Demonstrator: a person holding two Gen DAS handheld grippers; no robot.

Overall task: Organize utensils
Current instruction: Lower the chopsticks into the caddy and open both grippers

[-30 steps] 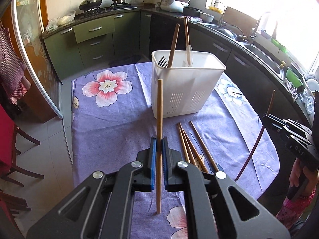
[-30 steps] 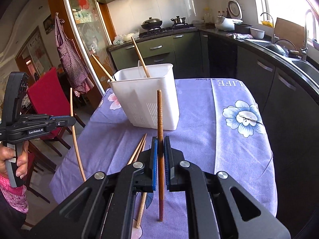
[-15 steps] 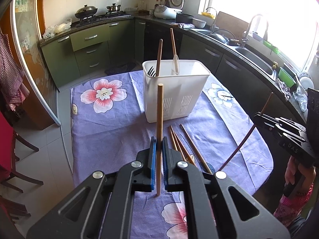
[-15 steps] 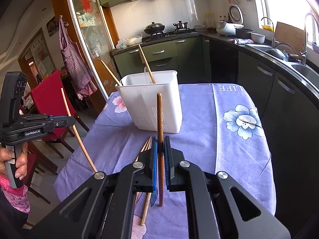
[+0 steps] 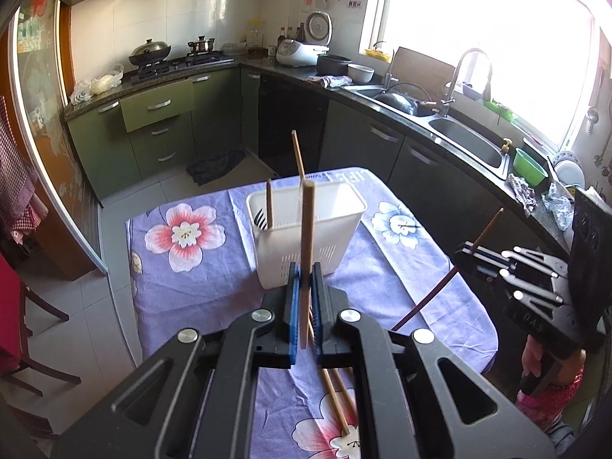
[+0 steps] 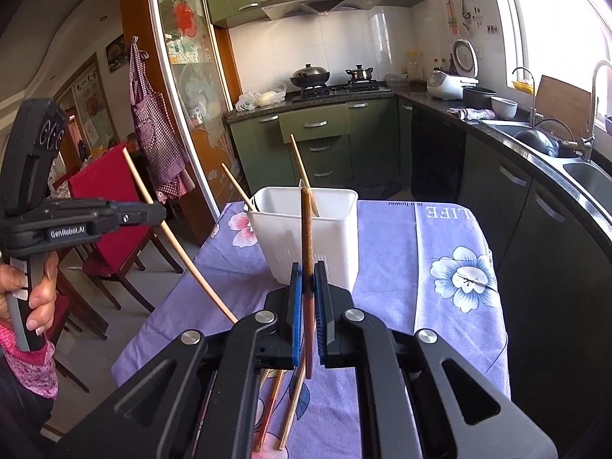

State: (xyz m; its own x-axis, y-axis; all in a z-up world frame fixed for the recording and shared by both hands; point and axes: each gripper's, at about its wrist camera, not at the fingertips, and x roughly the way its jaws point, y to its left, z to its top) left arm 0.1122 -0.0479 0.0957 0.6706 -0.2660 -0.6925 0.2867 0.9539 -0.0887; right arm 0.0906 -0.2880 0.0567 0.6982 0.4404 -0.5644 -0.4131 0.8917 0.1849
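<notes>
A white utensil caddy [image 5: 306,229] stands mid-table and shows in the right wrist view too [image 6: 310,237]; chopsticks and a fork lean inside it. My left gripper [image 5: 304,298] is shut on a light wooden chopstick [image 5: 307,237], held upright in front of the caddy. My right gripper [image 6: 308,306] is shut on a dark brown chopstick [image 6: 306,248], also upright. Each gripper shows from the side in the other's view: the right gripper [image 5: 474,260], the left gripper [image 6: 153,212]. Loose chopsticks [image 5: 336,397] lie on the cloth below the grippers, and show in the right wrist view too [image 6: 283,405].
The table wears a purple flowered cloth [image 5: 199,275]. A red chair [image 6: 111,206] stands at the table's left side. Green cabinets and a counter with a sink [image 5: 470,145] run along the back and right.
Both grippers have risen and pulled back from the caddy, each still holding its chopstick. The caddy looks smaller and lower in both views.
</notes>
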